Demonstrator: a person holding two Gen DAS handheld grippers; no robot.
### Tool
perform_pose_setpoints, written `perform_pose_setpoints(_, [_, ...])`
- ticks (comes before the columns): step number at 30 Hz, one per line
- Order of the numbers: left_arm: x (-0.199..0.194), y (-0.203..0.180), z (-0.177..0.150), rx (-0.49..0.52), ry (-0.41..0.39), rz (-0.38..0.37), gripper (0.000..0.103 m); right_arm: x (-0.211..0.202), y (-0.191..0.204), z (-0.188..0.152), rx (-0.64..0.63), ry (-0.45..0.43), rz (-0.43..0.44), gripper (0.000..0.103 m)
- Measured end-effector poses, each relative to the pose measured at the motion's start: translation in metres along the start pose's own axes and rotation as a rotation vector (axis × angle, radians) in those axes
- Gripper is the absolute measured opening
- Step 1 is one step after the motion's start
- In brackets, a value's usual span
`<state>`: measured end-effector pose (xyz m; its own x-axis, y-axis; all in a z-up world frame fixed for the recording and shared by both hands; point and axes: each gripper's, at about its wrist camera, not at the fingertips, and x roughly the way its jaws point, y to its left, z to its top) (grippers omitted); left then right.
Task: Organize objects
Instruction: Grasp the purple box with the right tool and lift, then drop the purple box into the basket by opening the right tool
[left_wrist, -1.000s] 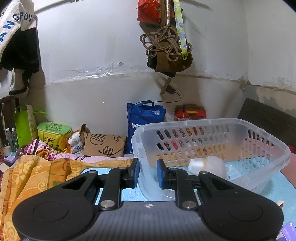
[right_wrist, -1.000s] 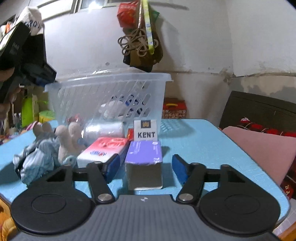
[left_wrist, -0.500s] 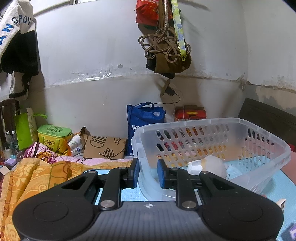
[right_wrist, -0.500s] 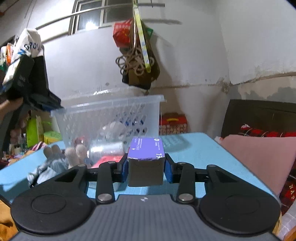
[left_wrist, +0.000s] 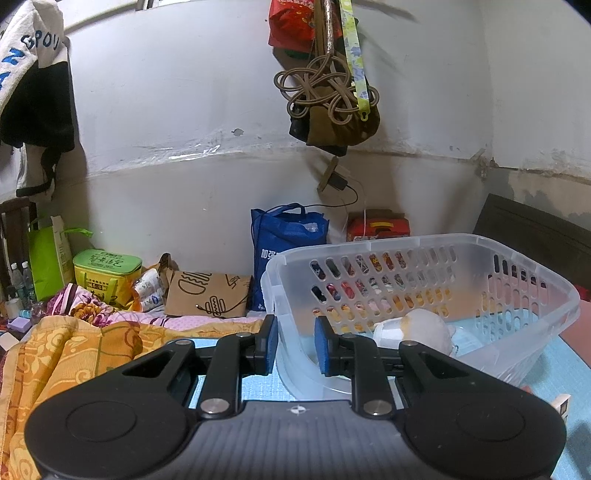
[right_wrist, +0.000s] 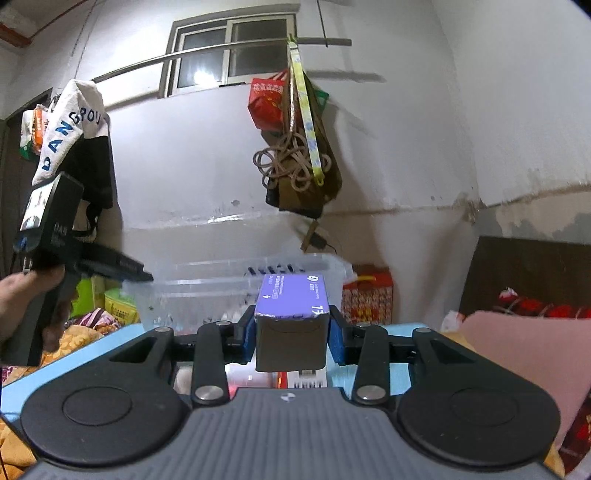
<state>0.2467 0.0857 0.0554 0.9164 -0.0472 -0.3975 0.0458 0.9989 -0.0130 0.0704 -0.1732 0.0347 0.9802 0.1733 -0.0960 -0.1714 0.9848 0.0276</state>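
Note:
My right gripper (right_wrist: 291, 338) is shut on a purple box (right_wrist: 291, 317) and holds it up above the blue table (right_wrist: 402, 328), in front of the clear plastic basket (right_wrist: 236, 291). In the left wrist view the basket (left_wrist: 424, 288) stands on the table and holds a white soft item (left_wrist: 417, 328). My left gripper (left_wrist: 294, 345) is narrowly open and empty, its jaws on either side of the basket's near left corner. The left gripper also shows at the left of the right wrist view (right_wrist: 55, 243), held in a hand.
An orange blanket (left_wrist: 66, 350) lies left of the table. A green box (left_wrist: 107, 273), a brown paper bag (left_wrist: 207, 295) and a blue bag (left_wrist: 284, 247) sit by the wall. Bags and cord (left_wrist: 328, 92) hang above. A pink cushion (right_wrist: 517, 350) lies right.
My right gripper closed on the purple box and lifted it off the table; the view tilted upward. My left gripper barely moved.

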Motion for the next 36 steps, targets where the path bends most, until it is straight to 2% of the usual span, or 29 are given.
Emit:
perform_pose_setpoints(6, [0.001,-0.001,0.000,0.003,-0.002,0.001,0.026,0.025,0.006,0.020,0.006,-0.013,0.036,0.042])
perform_pose_setpoints(11, [0.001,-0.001,0.002,0.010,0.010,-0.002,0.026,0.079,0.021,0.063,-0.080,-0.038,0.077,0.042])
perform_pose_setpoints(14, [0.000,-0.001,0.002,0.013,0.011,0.001,0.026,0.123,0.026,0.079,-0.095,0.019,0.119,0.042])
perform_pose_setpoints(17, [0.000,-0.002,0.002,0.017,0.012,0.005,0.026,0.153,0.035,0.077,-0.146,0.078,0.071,0.042])
perform_pose_setpoints(22, [0.000,-0.001,0.002,0.019,0.016,0.002,0.026,0.161,0.033,0.066,-0.146,0.118,0.061,0.042])
perform_pose_setpoints(23, [0.000,0.000,0.002,0.019,0.016,0.002,0.026,0.161,0.031,0.064,-0.135,0.117,0.066,0.044])
perform_pose_setpoints(24, [0.000,0.000,0.002,0.019,0.015,0.003,0.026,0.161,0.029,0.063,-0.128,0.123,0.075,0.057])
perform_pose_setpoints(25, [-0.001,0.000,0.002,0.019,0.014,0.004,0.026,0.161,0.028,0.061,-0.131,0.138,0.087,0.073])
perform_pose_setpoints(26, [0.000,0.000,0.002,0.019,0.015,0.003,0.026,0.161,0.027,0.062,-0.133,0.136,0.070,0.103])
perform_pose_setpoints(28, [0.000,0.000,0.002,0.018,0.015,0.003,0.026,0.145,0.023,0.060,-0.137,0.024,0.021,0.103])
perform_pose_setpoints(30, [-0.001,0.000,0.002,0.020,0.015,0.001,0.026,0.129,0.015,0.059,-0.115,-0.021,0.018,0.103])
perform_pose_setpoints(33, [0.000,0.000,0.003,0.013,0.015,-0.001,0.026,0.106,-0.005,0.054,-0.028,-0.013,-0.011,0.103])
perform_pose_setpoints(36, [0.000,-0.002,0.002,0.014,0.011,0.002,0.026,0.085,-0.025,0.037,0.040,0.034,-0.043,0.103])
